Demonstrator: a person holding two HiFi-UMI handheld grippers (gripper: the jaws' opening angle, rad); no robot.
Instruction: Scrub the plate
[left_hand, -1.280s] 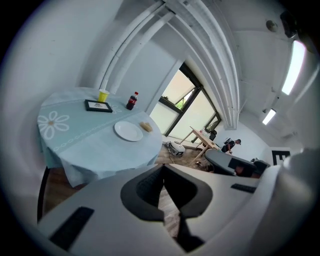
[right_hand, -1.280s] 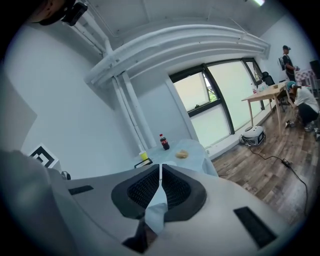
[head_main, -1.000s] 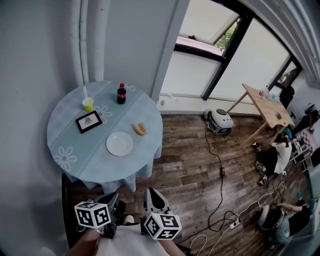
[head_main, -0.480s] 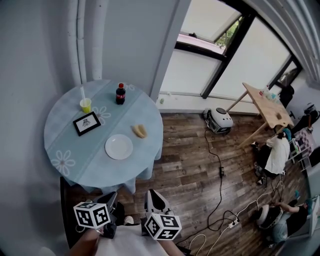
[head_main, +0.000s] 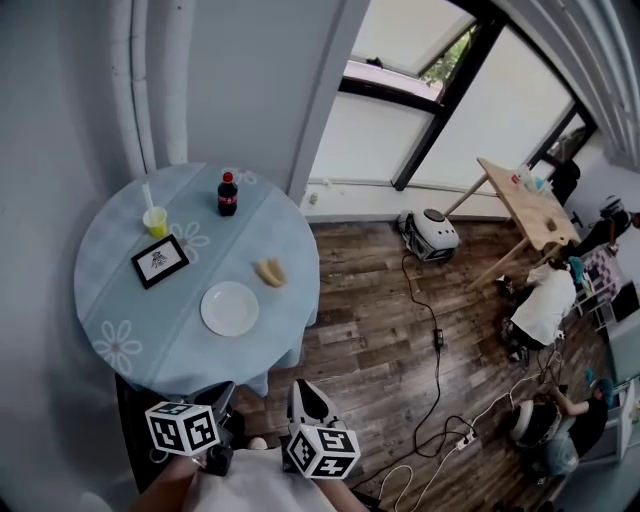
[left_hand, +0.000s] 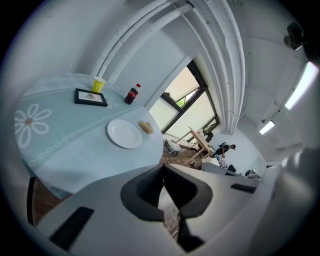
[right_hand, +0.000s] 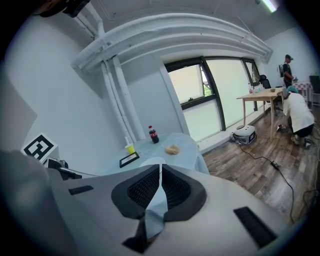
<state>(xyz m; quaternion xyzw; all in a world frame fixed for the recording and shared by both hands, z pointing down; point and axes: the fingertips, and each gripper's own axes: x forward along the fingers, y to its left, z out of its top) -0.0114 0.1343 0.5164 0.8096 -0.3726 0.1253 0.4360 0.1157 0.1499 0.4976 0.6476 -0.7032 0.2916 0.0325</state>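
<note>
The left tongs (left_hand: 162, 172) are pressed together with nothing between the tips. The right tongs (right_hand: 160, 172) are also together, with only a thin slit between the ribbed pads and nothing in it. In the head view the left tongs (head_main: 222, 396) and right tongs (head_main: 308, 396) sit side by side, close to the person's body, each with its marker cube behind it. Both stop short of the near edge of the round surface (head_main: 130, 340), which is covered in a pale blue cloth with white flowers.

The plate (head_main: 229, 308) is white and bare. It lies flat on the surface ahead of both tongs, well apart from them and nearest the left pair. From the left tongs it shows straight beyond the tips (left_hand: 124, 134). Just past the plate, toward the right tongs' side, rests a small tan lump (head_main: 268, 272). Farther out are a black picture frame (head_main: 160, 262), a yellow cup (head_main: 155, 220) with a straw, and a dark cola bottle (head_main: 228, 195). A wooden floor (head_main: 380, 340) stretches away to the right of the tongs.
</note>
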